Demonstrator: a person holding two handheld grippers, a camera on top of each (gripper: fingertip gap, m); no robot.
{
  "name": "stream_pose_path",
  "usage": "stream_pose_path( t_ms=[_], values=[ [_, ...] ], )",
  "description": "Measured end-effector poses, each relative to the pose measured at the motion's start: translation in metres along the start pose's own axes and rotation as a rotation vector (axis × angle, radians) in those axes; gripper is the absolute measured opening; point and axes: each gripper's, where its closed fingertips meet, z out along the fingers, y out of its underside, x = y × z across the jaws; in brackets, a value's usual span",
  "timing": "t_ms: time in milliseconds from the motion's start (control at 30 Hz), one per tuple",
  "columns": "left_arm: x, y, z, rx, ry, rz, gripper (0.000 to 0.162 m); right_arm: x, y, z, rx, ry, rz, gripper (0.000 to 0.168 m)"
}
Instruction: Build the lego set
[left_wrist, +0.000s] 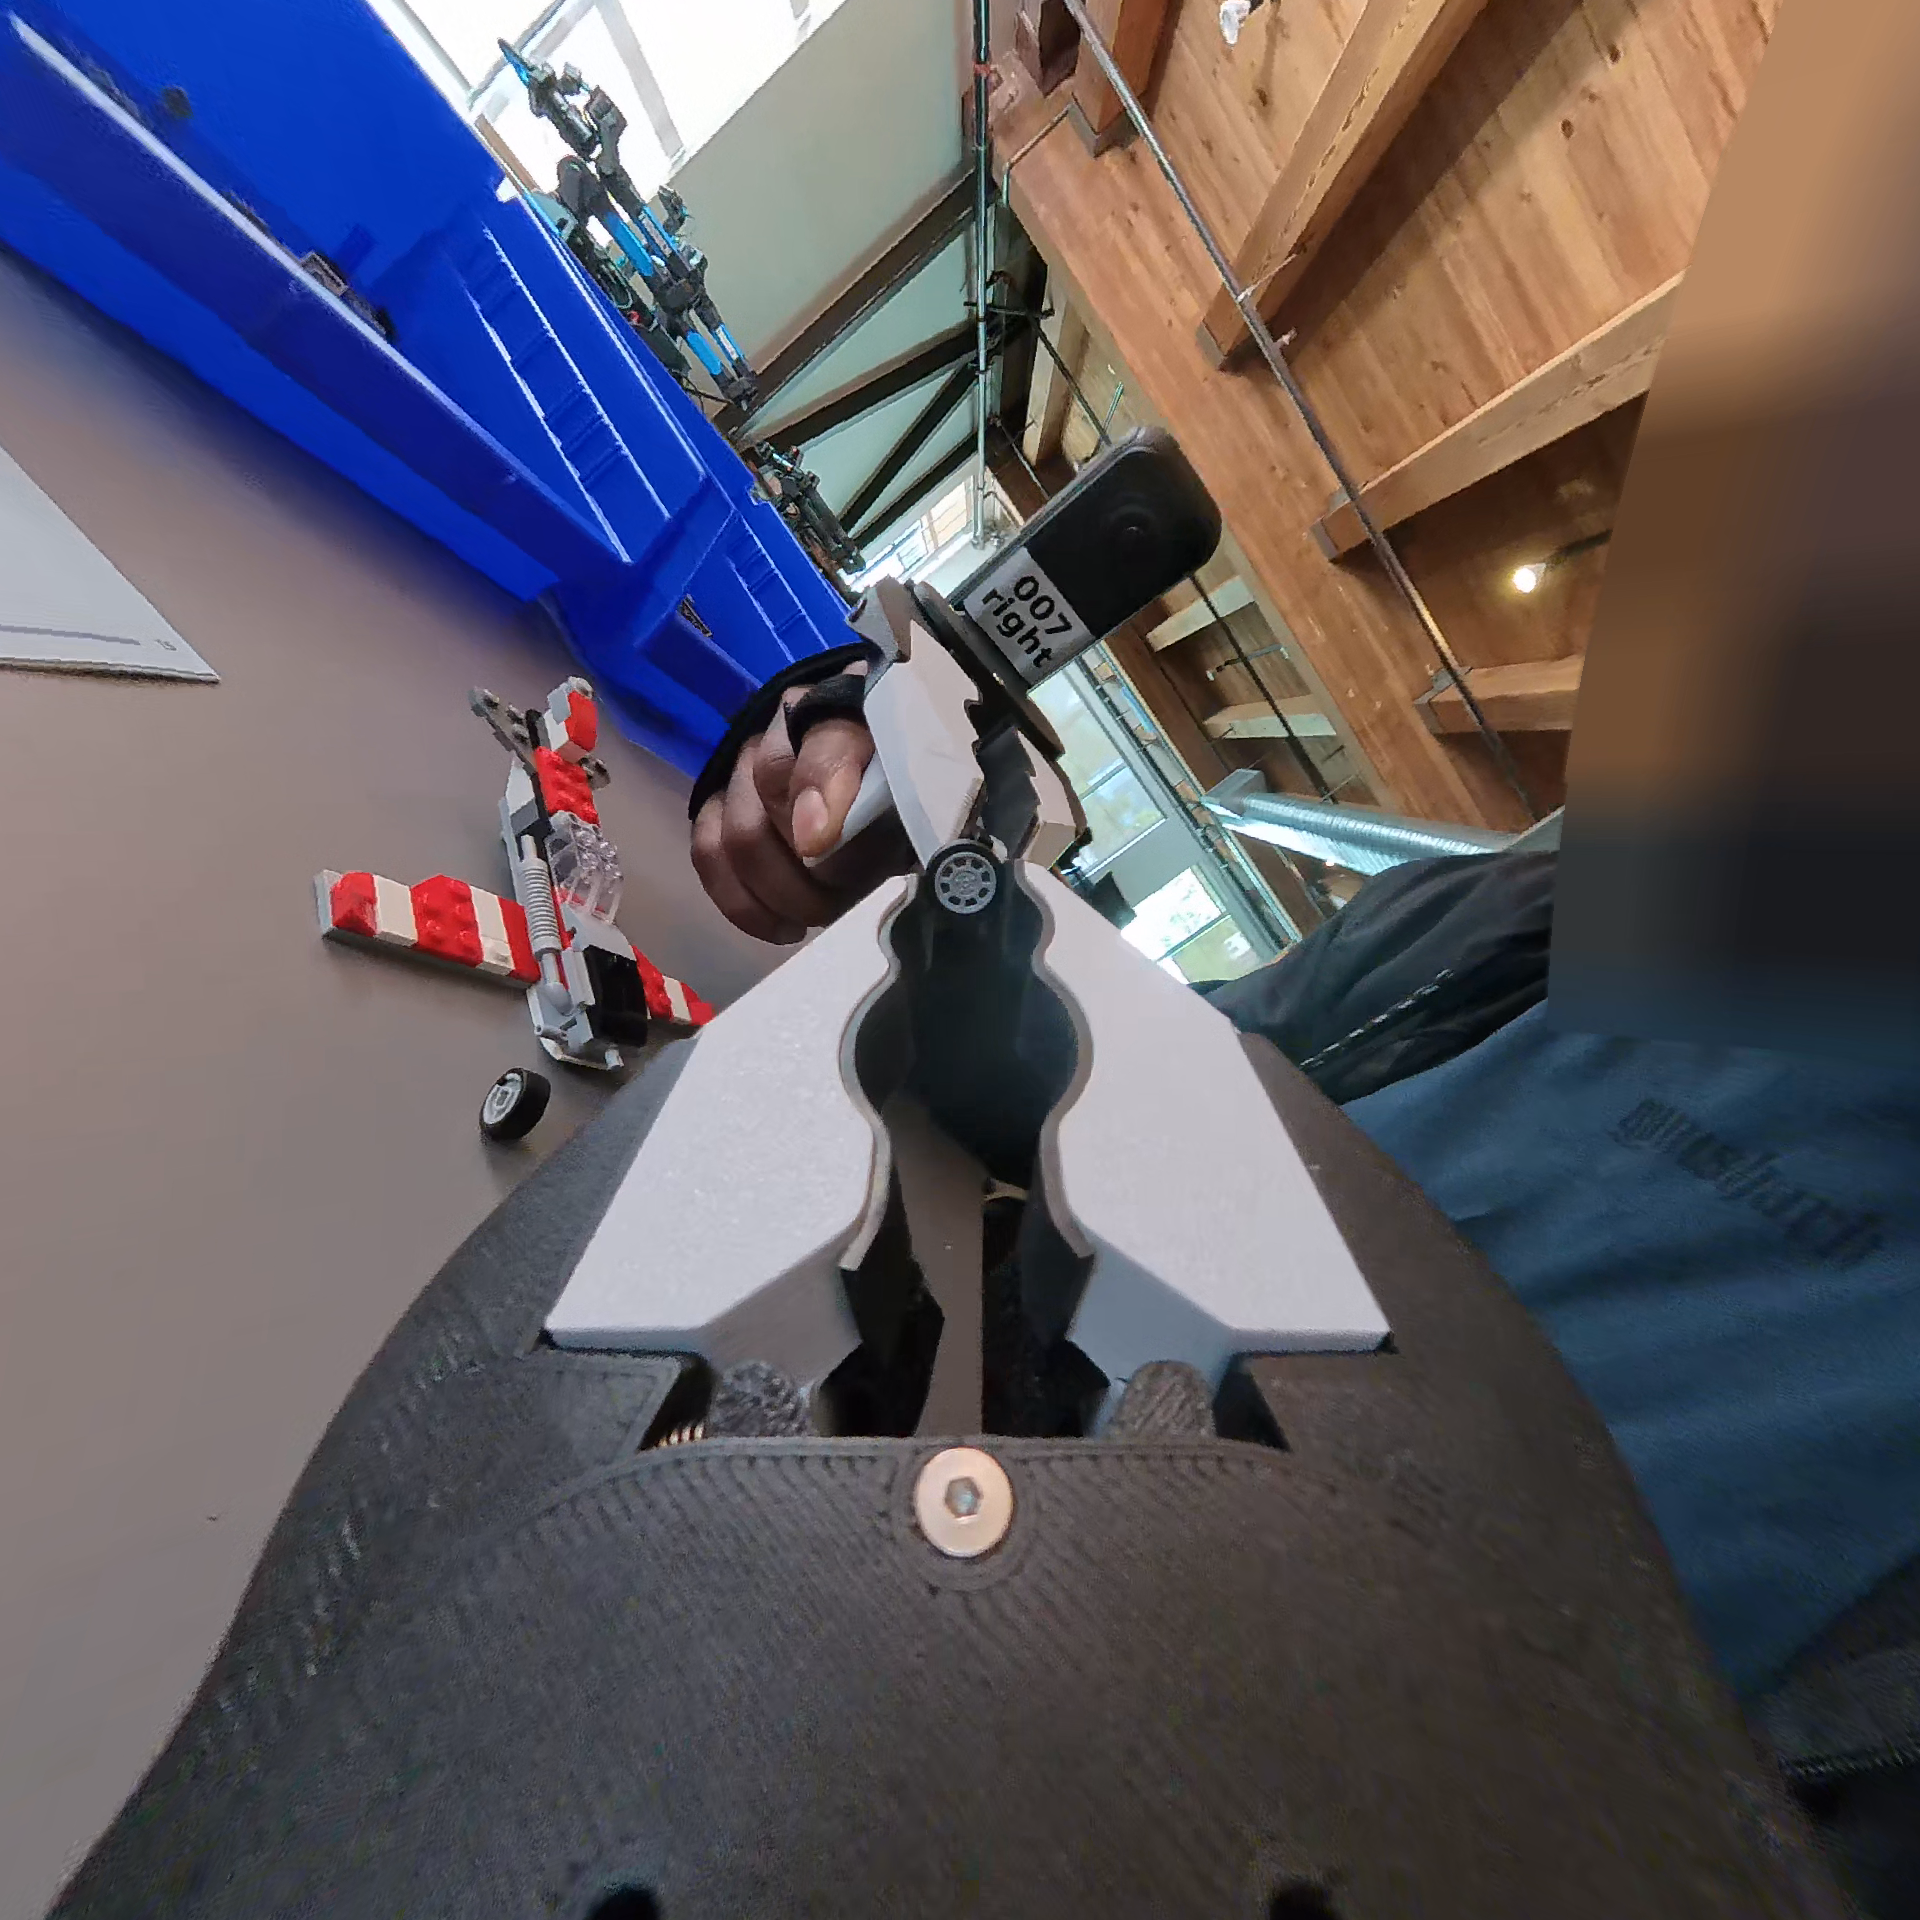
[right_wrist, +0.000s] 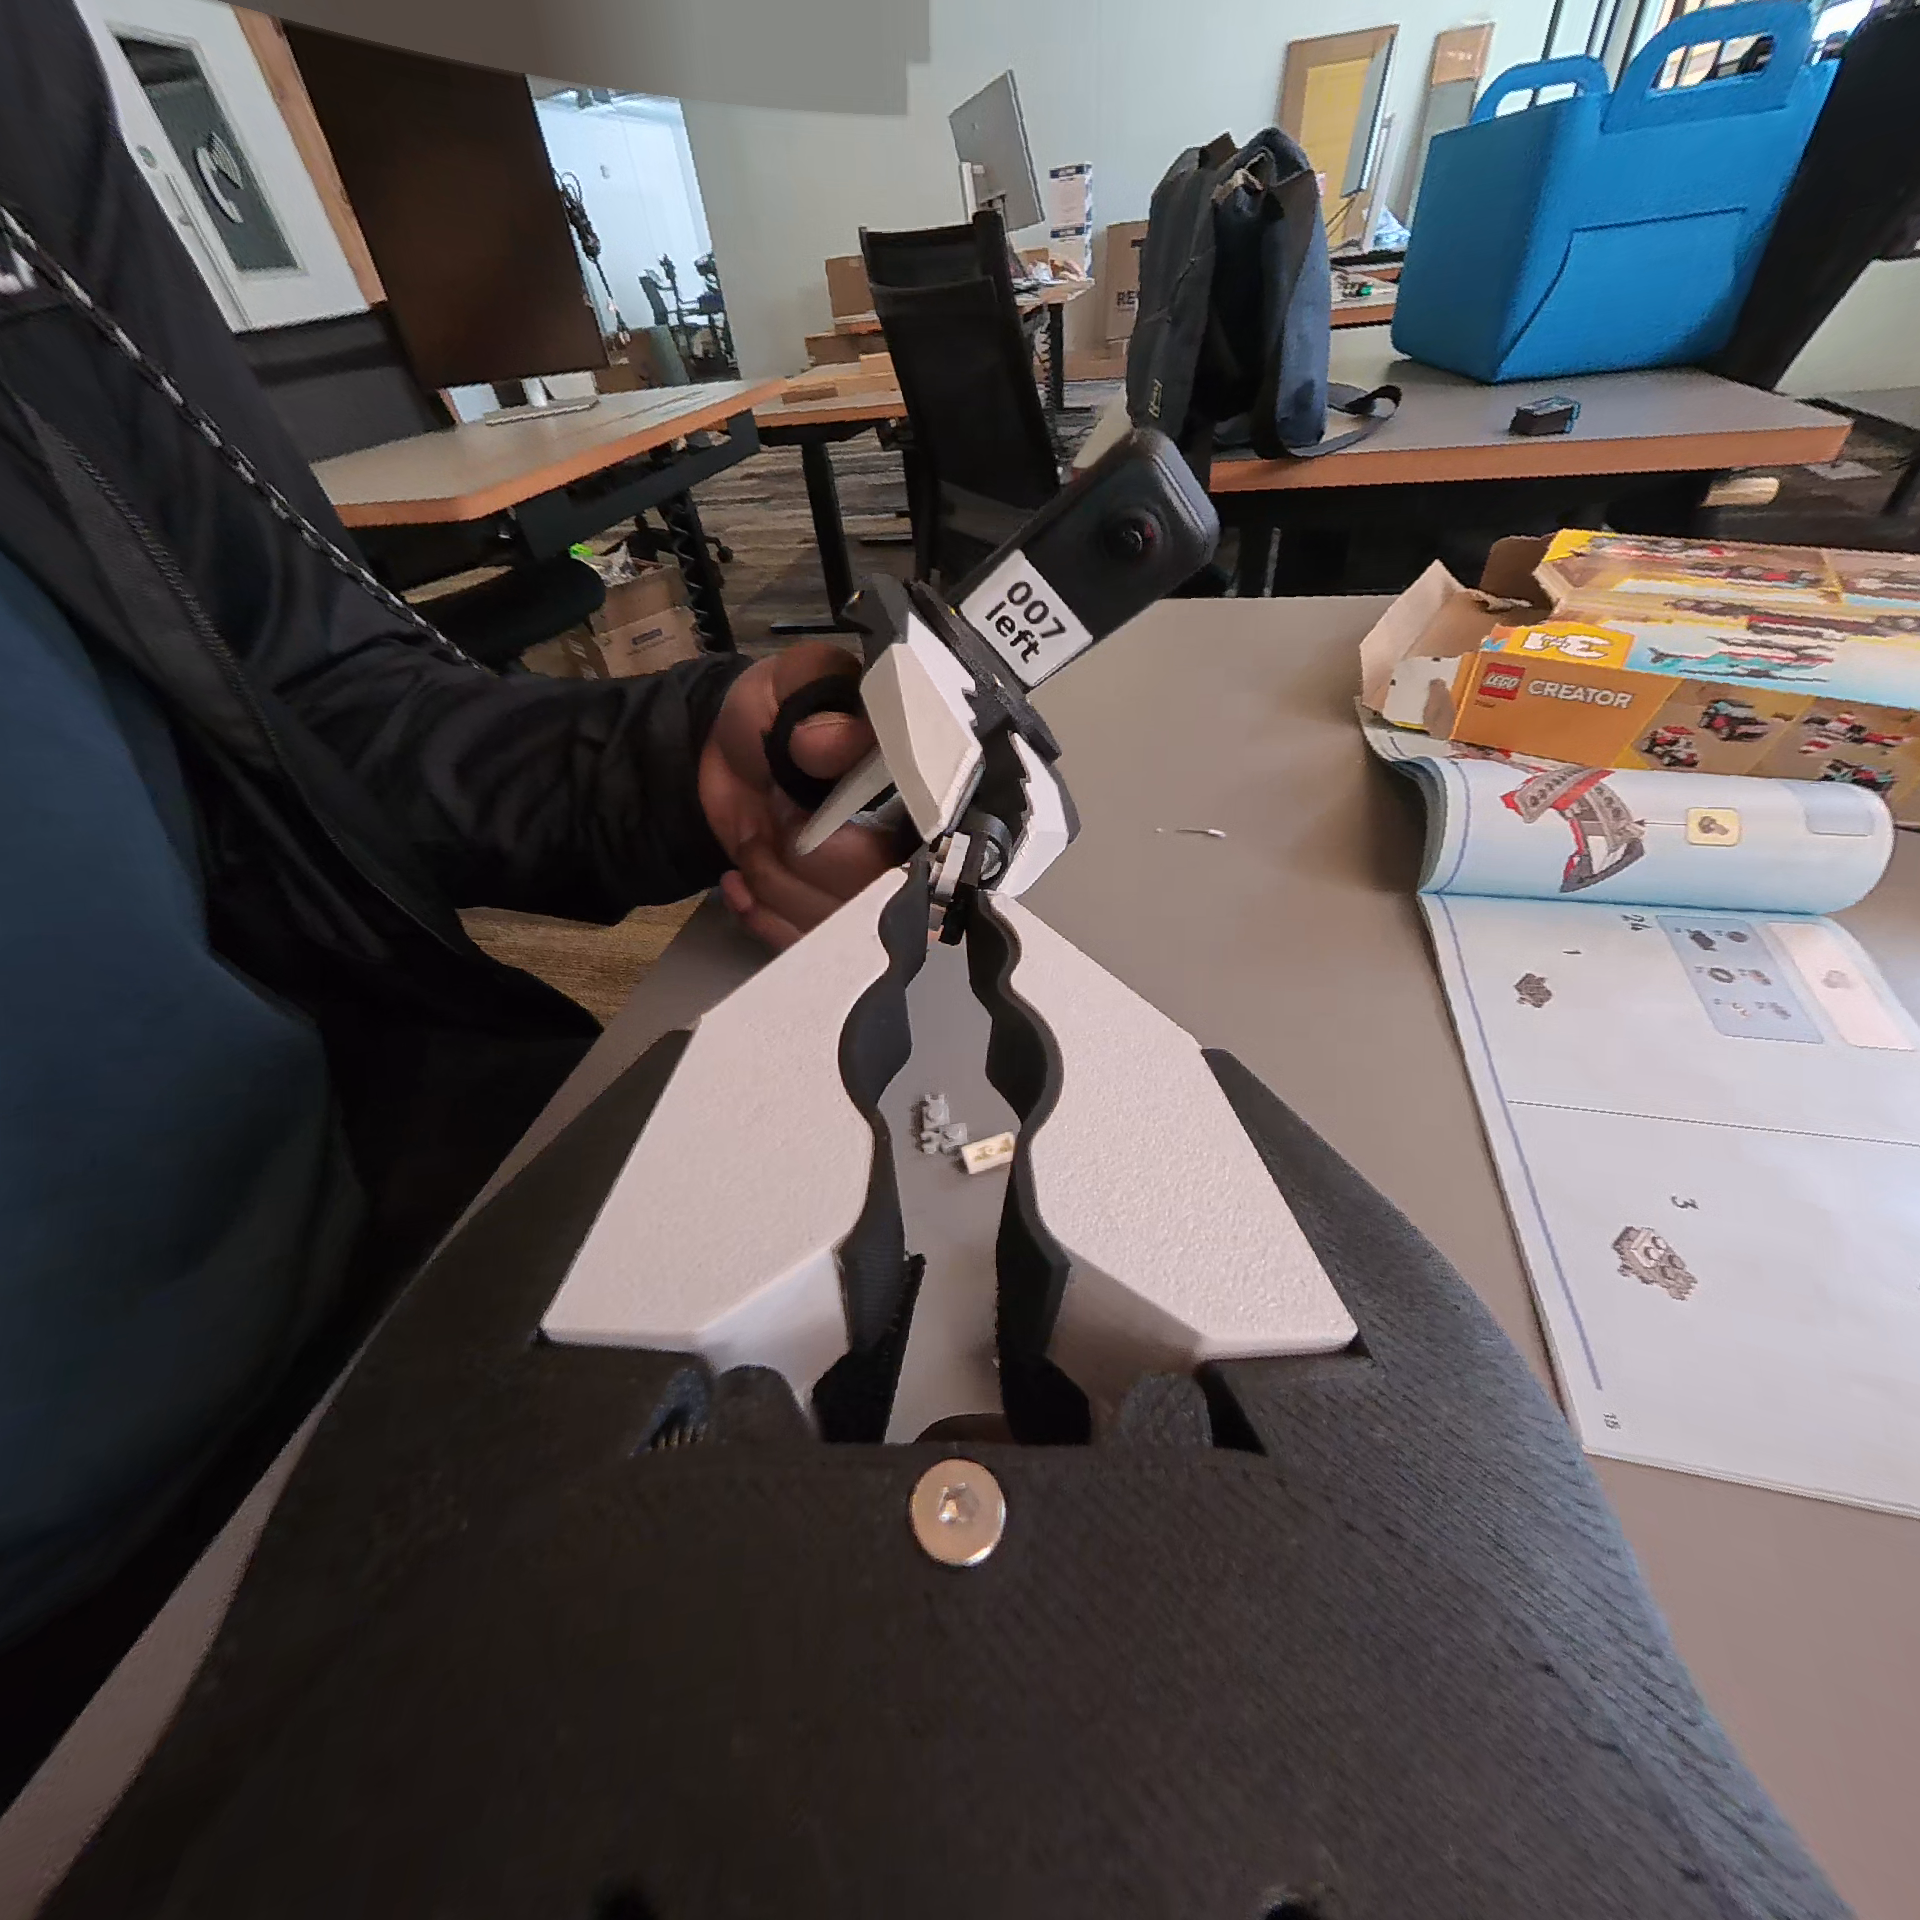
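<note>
Pinching a small grey wheel (left_wrist: 966, 878) in my left claw (left_wrist: 961, 883) and a grey axle piece (right_wrist: 951, 868) in my right claw (right_wrist: 945, 883), I bring them tip to tip above the bench (left_wrist: 208, 1195) to join them, the red-and-white plane (left_wrist: 540, 904) and a spare black tyre (left_wrist: 514, 1103) lying just beside.

plane model (left_wrist: 540, 894) sits on the table (left_wrist: 208, 1299), loose wheel (left_wrist: 514, 1104) just in front of it, bins (left_wrist: 416, 343) behind. booklet (right_wrist: 1704, 1091) lies open to the right, box (right_wrist: 1683, 665) behind it. few small bits (right_wrist: 956, 1138) sit left of the booklet.
</note>
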Motion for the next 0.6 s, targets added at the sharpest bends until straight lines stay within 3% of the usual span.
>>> stream_pose_path(
  t_ms=[300, 600],
  values=[
    [-0.0031, -0.0003, -0.0011, 0.009, 0.003, -0.067, 0.015, 0.0021, 0.0027, 0.0002, -0.044, 0.056, -0.101, 0.007],
    [-0.0002, -0.0009, -0.0039, -0.004, -0.009, 0.021, 0.015, 0.0016, 0.0004, 0.0023, -0.007, 0.027, -0.024, 0.007]
  ],
)
